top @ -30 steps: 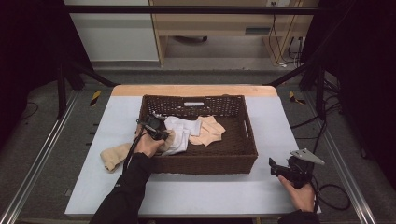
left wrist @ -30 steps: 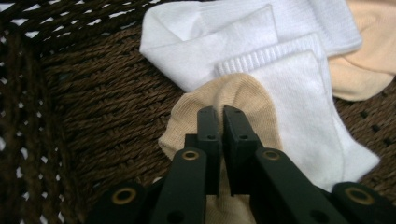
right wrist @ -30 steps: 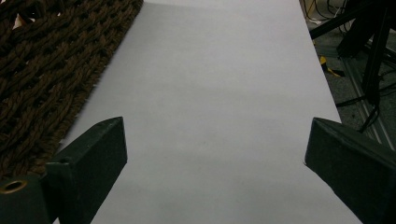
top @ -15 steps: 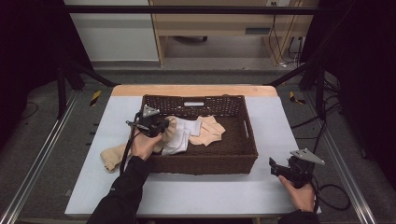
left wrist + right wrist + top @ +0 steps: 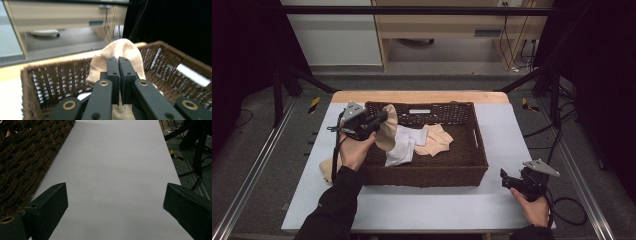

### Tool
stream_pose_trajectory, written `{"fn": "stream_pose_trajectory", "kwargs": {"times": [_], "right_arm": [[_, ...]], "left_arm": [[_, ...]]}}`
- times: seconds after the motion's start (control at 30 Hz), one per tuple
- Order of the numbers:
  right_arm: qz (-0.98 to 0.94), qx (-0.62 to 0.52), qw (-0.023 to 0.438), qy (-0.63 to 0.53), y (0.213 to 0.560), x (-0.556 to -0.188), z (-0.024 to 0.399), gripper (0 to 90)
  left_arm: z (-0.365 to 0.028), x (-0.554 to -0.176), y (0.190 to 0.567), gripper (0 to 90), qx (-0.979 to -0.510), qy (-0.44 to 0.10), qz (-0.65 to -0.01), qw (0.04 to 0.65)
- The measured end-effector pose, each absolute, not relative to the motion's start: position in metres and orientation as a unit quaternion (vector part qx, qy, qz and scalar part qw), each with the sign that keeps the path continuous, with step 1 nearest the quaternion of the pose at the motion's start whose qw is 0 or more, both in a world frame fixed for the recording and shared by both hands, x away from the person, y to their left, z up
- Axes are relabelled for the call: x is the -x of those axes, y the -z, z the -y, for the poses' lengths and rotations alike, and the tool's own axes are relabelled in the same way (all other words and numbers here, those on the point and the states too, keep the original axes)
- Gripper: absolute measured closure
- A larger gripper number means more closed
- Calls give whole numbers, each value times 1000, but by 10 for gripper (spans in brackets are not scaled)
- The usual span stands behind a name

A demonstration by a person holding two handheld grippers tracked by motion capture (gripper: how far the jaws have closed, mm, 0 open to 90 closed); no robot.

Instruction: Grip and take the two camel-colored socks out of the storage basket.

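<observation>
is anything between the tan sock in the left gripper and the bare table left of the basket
Only the basket's left wall. The left gripper holds the tan sock above the rim, so it can likely pass over; another tan cloth lies there.

Setting: a lab recording bay. Evidence: white-topped table [image 5: 422, 210] framed by black metal struts [image 5: 287, 75], silver aluminium floor rails [image 5: 252, 180], loose black cables [image 5: 567, 205], pale wooden bench [image 5: 452, 25] behind, dark curtains [image 5: 597, 75].
</observation>
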State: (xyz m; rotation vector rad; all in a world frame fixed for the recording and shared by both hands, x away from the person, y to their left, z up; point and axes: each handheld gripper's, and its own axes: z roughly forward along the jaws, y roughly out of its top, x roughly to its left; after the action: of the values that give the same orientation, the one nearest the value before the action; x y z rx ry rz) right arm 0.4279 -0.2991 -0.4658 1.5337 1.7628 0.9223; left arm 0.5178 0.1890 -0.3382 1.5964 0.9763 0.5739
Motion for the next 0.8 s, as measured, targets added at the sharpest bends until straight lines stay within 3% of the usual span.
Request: {"fn": "stream_pose_trajectory", "kwargs": {"times": [0.3,0.8], "right_arm": [[-667,-582,309,-349,466,-428,299,59],[-667,-582,309,-347,466,-428,299,59]], "left_arm": [[-210,-497,303,876,-648,-256,-396,597],[-244,-474,278,875,-621,-283,-386,621]]}}
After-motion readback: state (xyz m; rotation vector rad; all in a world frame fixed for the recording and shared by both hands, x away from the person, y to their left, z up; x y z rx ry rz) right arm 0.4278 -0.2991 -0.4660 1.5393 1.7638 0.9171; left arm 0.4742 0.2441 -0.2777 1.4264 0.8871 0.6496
